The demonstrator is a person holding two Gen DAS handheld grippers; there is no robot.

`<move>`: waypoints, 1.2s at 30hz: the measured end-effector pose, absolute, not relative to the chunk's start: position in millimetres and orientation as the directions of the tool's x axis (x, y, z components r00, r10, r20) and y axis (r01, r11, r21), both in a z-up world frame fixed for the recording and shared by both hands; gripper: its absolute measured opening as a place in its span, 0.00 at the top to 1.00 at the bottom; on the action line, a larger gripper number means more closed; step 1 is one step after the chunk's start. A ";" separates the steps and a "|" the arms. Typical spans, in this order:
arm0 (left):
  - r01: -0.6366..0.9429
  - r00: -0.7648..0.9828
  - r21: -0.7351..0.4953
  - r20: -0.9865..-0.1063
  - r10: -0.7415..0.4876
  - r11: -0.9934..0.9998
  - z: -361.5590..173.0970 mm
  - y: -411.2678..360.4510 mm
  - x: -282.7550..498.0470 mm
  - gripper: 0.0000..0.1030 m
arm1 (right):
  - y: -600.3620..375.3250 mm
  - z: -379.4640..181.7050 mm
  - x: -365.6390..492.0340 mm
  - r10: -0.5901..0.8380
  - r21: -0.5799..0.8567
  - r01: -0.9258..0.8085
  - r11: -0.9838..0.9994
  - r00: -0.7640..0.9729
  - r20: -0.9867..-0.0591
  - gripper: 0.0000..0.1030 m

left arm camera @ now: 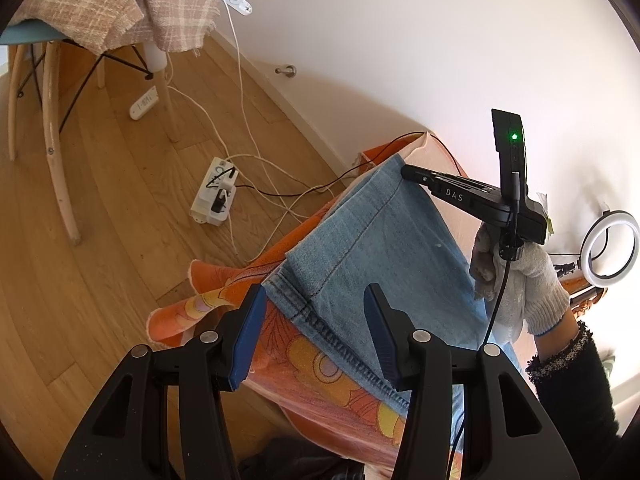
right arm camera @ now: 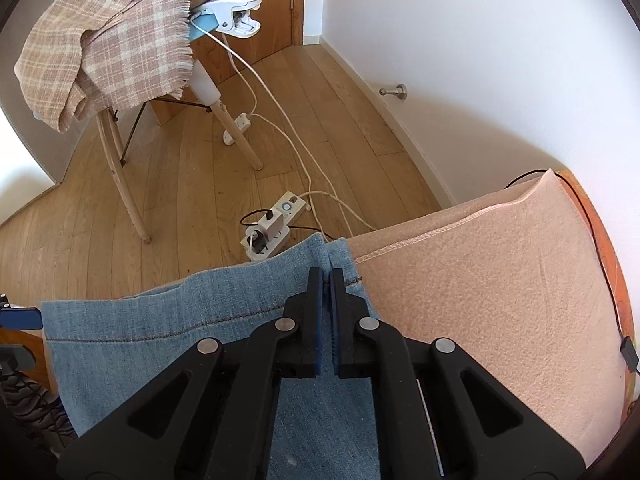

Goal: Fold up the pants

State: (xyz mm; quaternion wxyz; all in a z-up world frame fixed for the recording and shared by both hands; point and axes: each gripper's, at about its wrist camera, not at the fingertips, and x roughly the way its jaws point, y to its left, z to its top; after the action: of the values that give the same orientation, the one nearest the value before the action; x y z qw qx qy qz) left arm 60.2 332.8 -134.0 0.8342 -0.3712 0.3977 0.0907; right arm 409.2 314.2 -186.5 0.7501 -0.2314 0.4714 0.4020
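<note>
Light blue denim pants (left arm camera: 384,248) lie folded on a surface covered by an orange patterned blanket (left arm camera: 320,368). My left gripper (left arm camera: 314,332) is open, its blue pads on either side of the pants' near corner and stitched hem, holding nothing. My right gripper (right arm camera: 329,280) is shut on the far hem corner of the pants (right arm camera: 180,320); it also shows in the left wrist view (left arm camera: 412,172) at the pants' far edge, held by a white-gloved hand (left arm camera: 520,288).
A peach blanket (right arm camera: 480,280) covers the surface to the right. On the wooden floor are a power strip (left arm camera: 214,196) with cables and a chair (right arm camera: 120,92) draped with a plaid cloth. A ring light (left arm camera: 612,248) stands by the wall.
</note>
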 end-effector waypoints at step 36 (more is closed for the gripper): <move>-0.474 0.686 -0.702 -0.673 -0.277 0.532 -149.1 350.0 61.9 0.47 | 279.3 -171.5 187.5 0.398 0.034 -0.888 0.458 0.172 -0.901 0.56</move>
State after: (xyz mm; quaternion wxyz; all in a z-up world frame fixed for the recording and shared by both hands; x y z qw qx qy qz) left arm 61.9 350.0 -149.1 0.7828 -0.4796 0.3915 0.0629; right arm 187.5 279.3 -171.5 0.7180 -0.2649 0.4621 0.4480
